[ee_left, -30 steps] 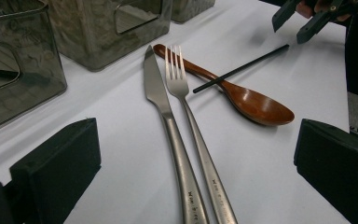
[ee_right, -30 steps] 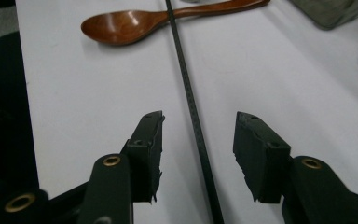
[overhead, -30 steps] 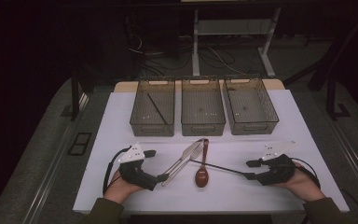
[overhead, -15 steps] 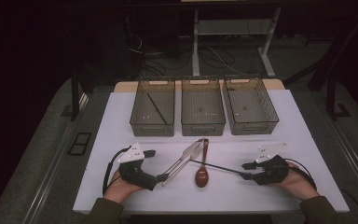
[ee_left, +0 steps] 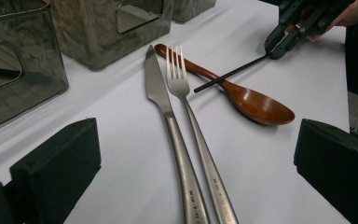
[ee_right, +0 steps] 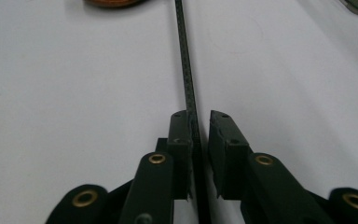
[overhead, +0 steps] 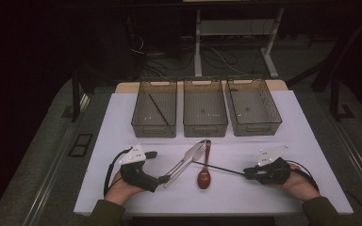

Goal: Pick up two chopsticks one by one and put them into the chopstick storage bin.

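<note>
The black chopstick (overhead: 219,168) lies on the white table (overhead: 287,117), its far end resting across the handle of the wooden spoon (overhead: 204,175) and its near end running back between the jaws of the right claw (ee_right: 199,122). Those jaws have just been closing and now stand narrow around the stick: the left pad (ee_right: 181,140) is against it, while a thin slit of light shows beside the other pad. Just left of the spoon, a steel fork (ee_left: 186,102) and a knife (ee_left: 161,100) lie side by side, handles toward the left claw (overhead: 166,178), which rests on the table with its jaws wide and nothing between them. Beyond the cutlery stand three clear bins (overhead: 205,123) in a row; the left bin (overhead: 141,123) holds another black stick (overhead: 158,109).
</note>
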Tool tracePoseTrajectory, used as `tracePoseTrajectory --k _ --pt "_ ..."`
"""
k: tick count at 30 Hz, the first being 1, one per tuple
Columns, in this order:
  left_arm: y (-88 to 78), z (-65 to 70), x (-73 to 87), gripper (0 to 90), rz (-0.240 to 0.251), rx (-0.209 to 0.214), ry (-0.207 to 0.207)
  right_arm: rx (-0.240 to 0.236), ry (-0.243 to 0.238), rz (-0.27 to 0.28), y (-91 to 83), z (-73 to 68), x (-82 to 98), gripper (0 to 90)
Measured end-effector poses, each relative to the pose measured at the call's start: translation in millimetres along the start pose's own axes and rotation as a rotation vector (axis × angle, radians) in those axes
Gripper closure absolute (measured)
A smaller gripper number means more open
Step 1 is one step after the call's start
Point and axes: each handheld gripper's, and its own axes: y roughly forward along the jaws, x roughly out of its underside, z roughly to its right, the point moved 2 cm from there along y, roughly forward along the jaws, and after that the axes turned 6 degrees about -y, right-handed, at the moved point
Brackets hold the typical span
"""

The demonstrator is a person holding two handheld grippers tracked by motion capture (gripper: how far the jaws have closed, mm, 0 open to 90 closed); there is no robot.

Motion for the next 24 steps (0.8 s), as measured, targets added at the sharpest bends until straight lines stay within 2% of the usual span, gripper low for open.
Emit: tracePoseTrajectory --k 5,11,13,24 --pt "-0.2 0.0 0.0 0.0 0.001 0.0 -0.002 0.0 -0.015 0.005 0.3 -2.1 0.0 84.1" --pt "-0.2 -0.2 -0.1 0.0 0.002 0.001 -0.002 -0.016 0.011 -0.002 -2.8 0.1 1.4 84.4" --pt "-0.3 -0.4 0.0 0.0 0.002 0.0 -0.003 -0.028 0.043 0.025 -4.4 -0.8 0.5 84.5" --pt "-0.5 -0.9 -0.4 0.0 0.0 -0.001 0.004 -0.04 0.08 0.119 -17.5 2.8 -4.4 84.5"
